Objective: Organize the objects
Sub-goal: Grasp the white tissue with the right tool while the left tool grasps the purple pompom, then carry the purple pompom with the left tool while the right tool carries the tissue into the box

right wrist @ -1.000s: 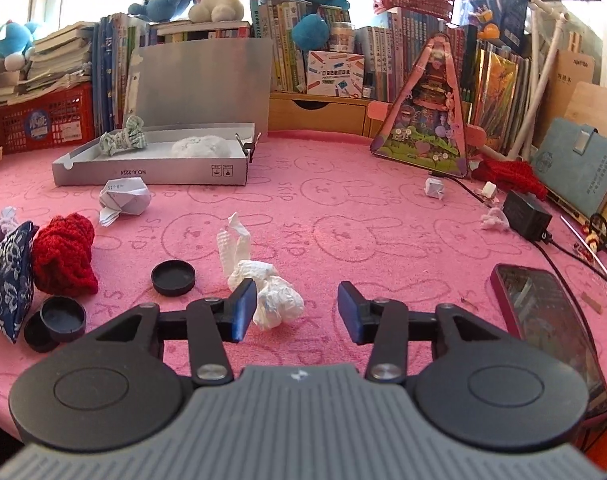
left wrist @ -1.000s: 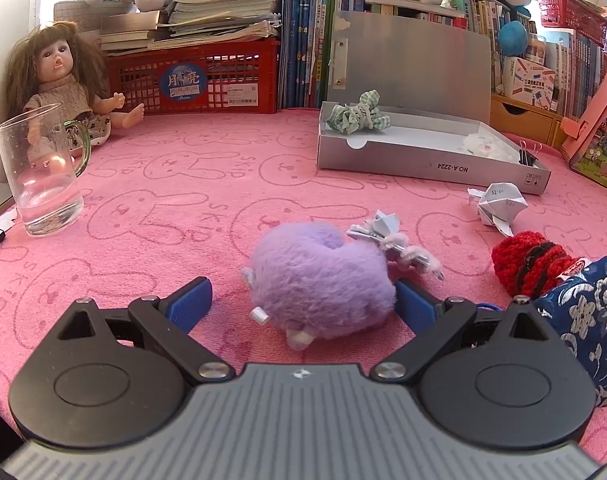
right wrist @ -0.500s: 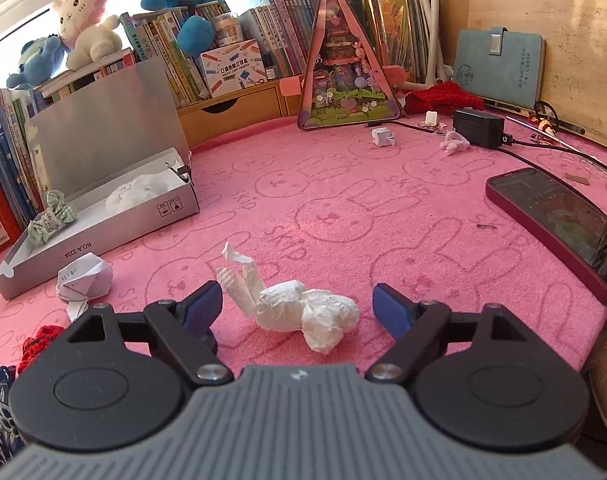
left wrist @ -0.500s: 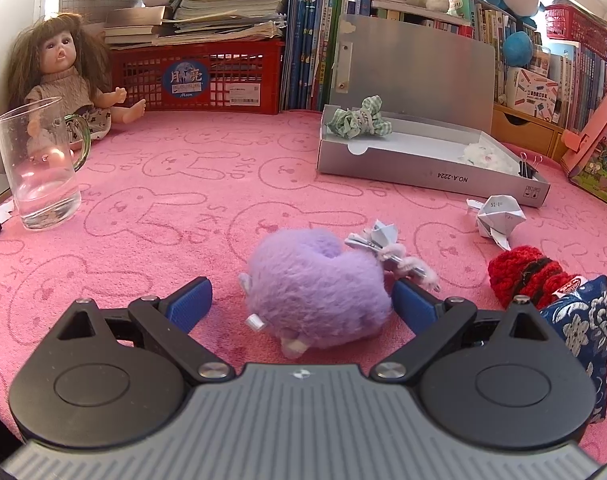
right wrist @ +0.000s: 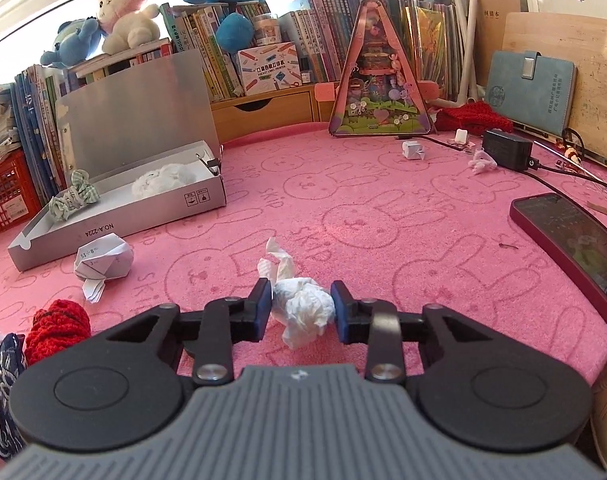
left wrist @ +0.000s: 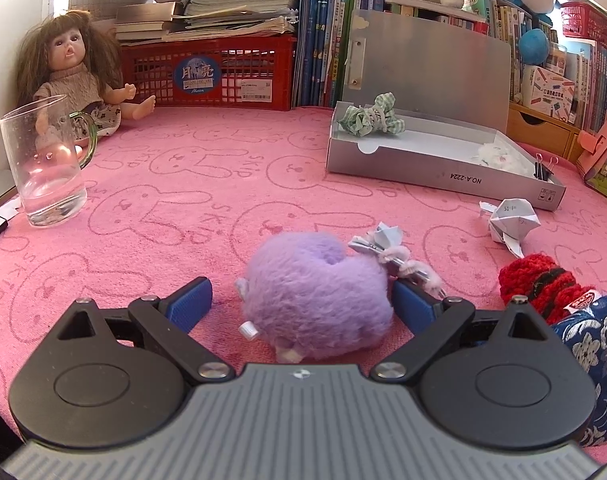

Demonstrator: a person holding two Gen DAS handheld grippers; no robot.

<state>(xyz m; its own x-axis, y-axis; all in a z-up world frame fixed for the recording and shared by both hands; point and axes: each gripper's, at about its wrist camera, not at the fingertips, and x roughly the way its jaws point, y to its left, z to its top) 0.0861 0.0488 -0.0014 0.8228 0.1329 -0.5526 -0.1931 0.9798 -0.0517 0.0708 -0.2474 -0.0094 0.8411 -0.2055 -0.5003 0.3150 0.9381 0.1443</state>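
A fluffy purple plush lies on the pink bunny-print cloth between the fingers of my left gripper, which stands open around it; the left pad is clear of the fur, the right pad is at its edge. In the right wrist view a crumpled white tissue sits between the blue pads of my right gripper, whose jaws are closing and press it on both sides. The open silver box holds a green checked cloth bundle and a white fluffy ball.
A folded paper, a red knit piece and a blue patterned pouch lie to the right of the plush. A glass mug and a doll stand far left. A phone and a charger lie right.
My right gripper opened wide around the tissue, then closed onto it, and its view rolled. The left gripper and the plush have stayed as they were.
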